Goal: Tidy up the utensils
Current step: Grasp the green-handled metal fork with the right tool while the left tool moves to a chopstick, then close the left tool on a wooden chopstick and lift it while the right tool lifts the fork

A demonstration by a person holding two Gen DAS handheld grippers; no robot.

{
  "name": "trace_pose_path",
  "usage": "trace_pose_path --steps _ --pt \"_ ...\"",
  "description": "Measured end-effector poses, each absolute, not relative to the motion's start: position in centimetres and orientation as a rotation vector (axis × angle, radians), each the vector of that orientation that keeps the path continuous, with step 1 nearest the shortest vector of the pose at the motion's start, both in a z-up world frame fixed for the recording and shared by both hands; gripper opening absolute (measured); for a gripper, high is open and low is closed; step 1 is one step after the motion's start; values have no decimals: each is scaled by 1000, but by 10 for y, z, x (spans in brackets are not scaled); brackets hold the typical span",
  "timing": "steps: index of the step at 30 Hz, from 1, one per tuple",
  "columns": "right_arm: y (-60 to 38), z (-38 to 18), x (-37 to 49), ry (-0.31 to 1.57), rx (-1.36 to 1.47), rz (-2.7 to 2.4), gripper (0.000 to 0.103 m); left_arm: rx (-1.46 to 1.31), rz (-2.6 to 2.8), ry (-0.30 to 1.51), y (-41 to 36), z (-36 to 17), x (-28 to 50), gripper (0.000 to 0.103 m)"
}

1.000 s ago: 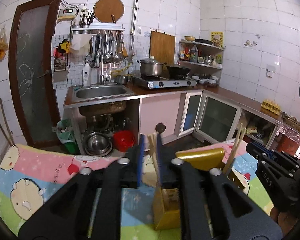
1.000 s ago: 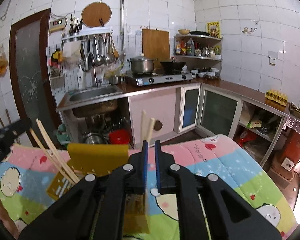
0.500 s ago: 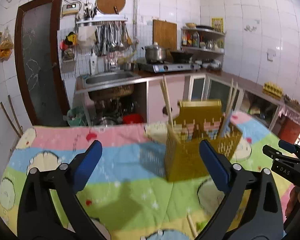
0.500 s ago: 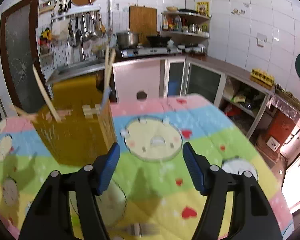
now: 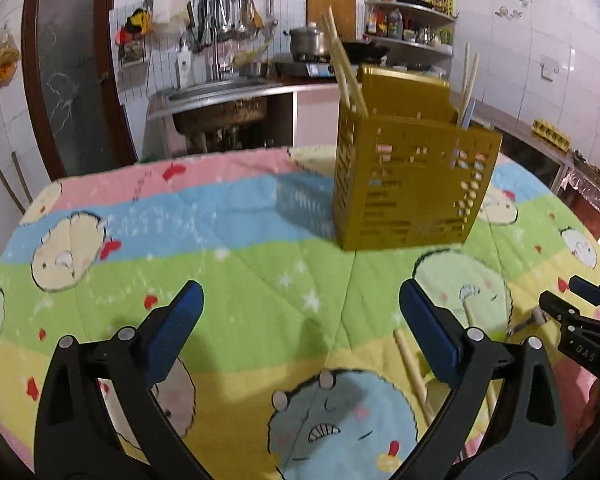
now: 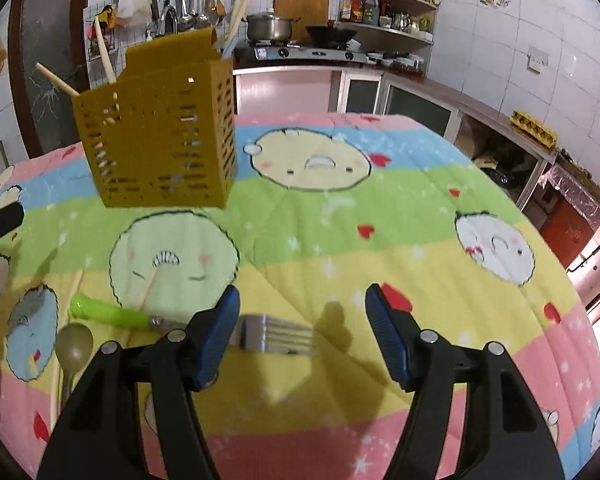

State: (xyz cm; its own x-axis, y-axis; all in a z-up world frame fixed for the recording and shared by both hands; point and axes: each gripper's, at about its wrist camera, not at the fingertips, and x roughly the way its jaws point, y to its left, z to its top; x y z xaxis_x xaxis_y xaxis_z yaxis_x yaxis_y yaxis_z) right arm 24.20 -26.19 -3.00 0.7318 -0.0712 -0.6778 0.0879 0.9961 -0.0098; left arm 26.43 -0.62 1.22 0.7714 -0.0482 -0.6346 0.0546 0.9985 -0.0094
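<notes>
A yellow perforated utensil holder (image 5: 412, 184) stands on the quilted table, with chopsticks (image 5: 342, 68) sticking out of it; it also shows in the right wrist view (image 6: 160, 144). My left gripper (image 5: 300, 336) is open and empty, low over the cloth. My right gripper (image 6: 302, 336) is open and empty, just over a fork with a green handle (image 6: 112, 314); its tines (image 6: 276, 336) lie between the jaws. A spoon (image 6: 74, 346) and loose chopsticks (image 6: 66, 312) lie left of the fork. Loose chopsticks (image 5: 410, 364) also show by my left gripper.
The table is covered by a colourful cartoon quilt (image 6: 340, 208). The right gripper's tip (image 5: 580, 320) shows at the right edge of the left wrist view. Behind are a sink (image 5: 220, 88), a stove with a pot (image 6: 272, 28) and cabinets.
Both grippers, shut on chopsticks at the holder a second ago, have opened and pulled back and down toward the table. The chopsticks now stand in the holder.
</notes>
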Motion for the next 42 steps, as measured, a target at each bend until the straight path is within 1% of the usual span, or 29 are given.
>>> trace_pose_path --steps 6,10,18,25,31,32,34,36,42 --pt "-260 -33 230 779 16 -117 65 20 -55 711 -9 -2 256 95" --pt "-274 -39 223 810 158 -135 65 12 -48 715 -6 -4 255 95" --pt "-278 -42 223 851 305 -146 65 17 -54 705 -8 -3 252 95" --pt "-283 -43 246 854 510 -120 65 25 -57 702 -10 -3 252 95" --pt "-272 -46 264 907 485 -198 63 28 -57 700 -11 -2 252 95" --pt "-268 -46 266 924 449 -230 59 33 -56 699 -11 -2 252 95" --pt "-261 -46 271 940 403 -266 58 41 -57 698 -12 -2 253 95" --pt "-257 -47 274 945 366 -279 51 42 -58 699 -12 -2 253 95" --pt "-259 -48 274 965 247 -205 49 33 -65 727 -13 -5 258 95"
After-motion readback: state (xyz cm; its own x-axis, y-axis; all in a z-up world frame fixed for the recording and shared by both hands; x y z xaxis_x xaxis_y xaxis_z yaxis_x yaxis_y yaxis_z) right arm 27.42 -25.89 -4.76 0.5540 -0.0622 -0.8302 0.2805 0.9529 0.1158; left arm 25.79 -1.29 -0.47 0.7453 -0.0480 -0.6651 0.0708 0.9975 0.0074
